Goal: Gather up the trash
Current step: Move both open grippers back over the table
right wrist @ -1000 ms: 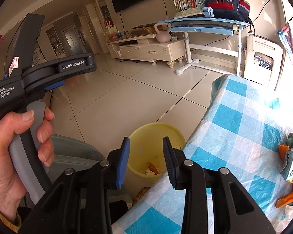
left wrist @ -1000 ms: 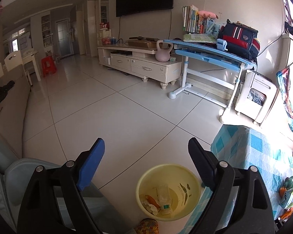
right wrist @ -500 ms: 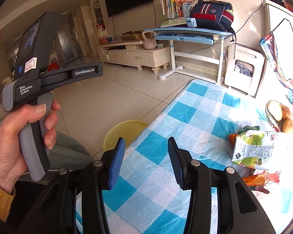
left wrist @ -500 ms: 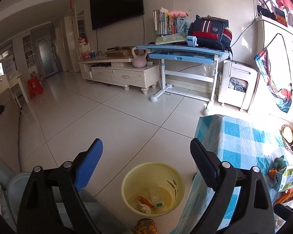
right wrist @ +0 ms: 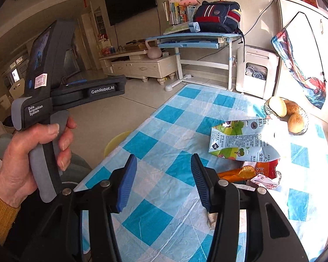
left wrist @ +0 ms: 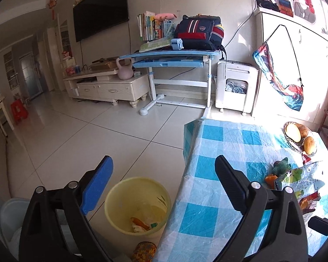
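Both my grippers are empty: the right gripper [right wrist: 163, 182] hangs over the checked tablecloth [right wrist: 177, 131] with its jaws moderately apart, the left gripper [left wrist: 161, 182] spread wide above the table edge and the yellow bin [left wrist: 137, 205] on the floor. The trash lies just right of my right fingers: a flattened carton [right wrist: 240, 142], an orange wrapper [right wrist: 238, 173] and a crumpled paper [right wrist: 264, 181] touching one another. I judge the wrapper easiest; I should swing right, straddle it low, and close without dragging the cloth or bumping the bread basket [right wrist: 288, 115].
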`<state>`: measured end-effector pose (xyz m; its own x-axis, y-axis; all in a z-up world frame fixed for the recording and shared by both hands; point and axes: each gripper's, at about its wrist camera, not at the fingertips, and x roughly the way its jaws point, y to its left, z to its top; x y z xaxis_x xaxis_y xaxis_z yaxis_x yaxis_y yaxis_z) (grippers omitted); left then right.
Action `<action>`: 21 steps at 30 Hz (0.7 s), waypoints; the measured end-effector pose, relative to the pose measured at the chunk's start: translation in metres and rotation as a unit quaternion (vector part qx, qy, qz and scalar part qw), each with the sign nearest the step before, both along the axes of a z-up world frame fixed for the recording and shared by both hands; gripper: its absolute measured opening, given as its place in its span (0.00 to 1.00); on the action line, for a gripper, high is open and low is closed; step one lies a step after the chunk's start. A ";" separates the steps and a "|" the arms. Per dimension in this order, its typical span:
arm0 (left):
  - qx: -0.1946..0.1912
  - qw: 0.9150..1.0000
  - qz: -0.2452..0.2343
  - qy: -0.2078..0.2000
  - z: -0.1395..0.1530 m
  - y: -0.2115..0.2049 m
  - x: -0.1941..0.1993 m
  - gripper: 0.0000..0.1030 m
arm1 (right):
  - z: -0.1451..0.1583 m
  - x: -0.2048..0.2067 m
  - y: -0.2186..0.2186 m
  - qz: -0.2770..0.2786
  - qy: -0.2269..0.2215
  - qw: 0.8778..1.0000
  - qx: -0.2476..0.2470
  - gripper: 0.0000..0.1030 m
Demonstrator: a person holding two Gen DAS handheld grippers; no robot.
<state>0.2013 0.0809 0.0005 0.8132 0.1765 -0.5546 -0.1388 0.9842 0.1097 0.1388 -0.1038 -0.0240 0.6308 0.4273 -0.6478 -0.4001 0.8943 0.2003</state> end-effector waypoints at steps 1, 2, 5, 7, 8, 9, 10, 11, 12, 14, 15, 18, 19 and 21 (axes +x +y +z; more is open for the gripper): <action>0.002 1.000 -0.001 -0.001 0.000 -0.001 0.000 0.88 | 0.001 0.000 -0.001 0.000 -0.002 1.000 0.001 0.49; 0.003 1.000 -0.001 -0.001 0.000 -0.003 0.001 0.88 | 0.000 0.000 -0.005 -0.001 -0.002 1.000 0.002 0.49; 0.003 1.000 -0.007 0.001 0.000 -0.007 0.006 0.88 | -0.004 0.002 -0.012 -0.005 0.004 1.000 0.004 0.49; 0.006 1.000 -0.013 0.002 -0.001 -0.008 0.007 0.88 | -0.006 0.004 -0.016 -0.008 0.007 1.000 0.004 0.49; 0.009 1.000 -0.017 0.002 -0.001 -0.010 0.007 0.88 | -0.007 0.003 -0.017 -0.009 0.008 1.000 0.004 0.49; 0.011 1.000 -0.021 0.003 -0.002 -0.012 0.007 0.88 | -0.007 0.003 -0.018 -0.009 0.009 1.000 0.004 0.49; 0.013 1.000 -0.024 0.003 -0.002 -0.013 0.007 0.89 | -0.007 0.004 -0.018 -0.010 0.009 1.000 0.004 0.49; 0.015 1.000 -0.027 0.003 -0.001 -0.014 0.007 0.89 | -0.007 0.004 -0.019 -0.010 0.010 1.000 0.004 0.49; 0.016 0.999 -0.030 0.003 -0.001 -0.015 0.007 0.89 | -0.007 0.004 -0.019 -0.010 0.009 1.000 0.004 0.49; 0.017 0.999 -0.034 0.004 -0.002 -0.017 0.007 0.89 | -0.007 0.004 -0.019 -0.009 0.010 1.000 0.004 0.49; 0.017 0.999 -0.035 0.004 -0.002 -0.017 0.006 0.89 | -0.008 0.004 -0.020 -0.009 0.011 1.000 0.003 0.49; 0.019 0.999 -0.039 0.006 -0.003 -0.020 0.007 0.89 | -0.010 0.004 -0.024 -0.010 0.014 1.000 0.003 0.49; 0.020 0.999 -0.040 0.006 -0.003 -0.021 0.007 0.89 | -0.011 0.004 -0.026 -0.010 0.015 1.000 0.002 0.49; 0.021 0.999 -0.045 0.006 -0.003 -0.024 0.007 0.89 | -0.012 0.004 -0.030 -0.012 0.016 1.000 0.002 0.49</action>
<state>0.2083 0.0570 -0.0029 0.8196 0.1258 -0.5589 -0.0478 0.9872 0.1520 0.1428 -0.1334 -0.0364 0.6190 0.4148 -0.6669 -0.3721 0.9027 0.2161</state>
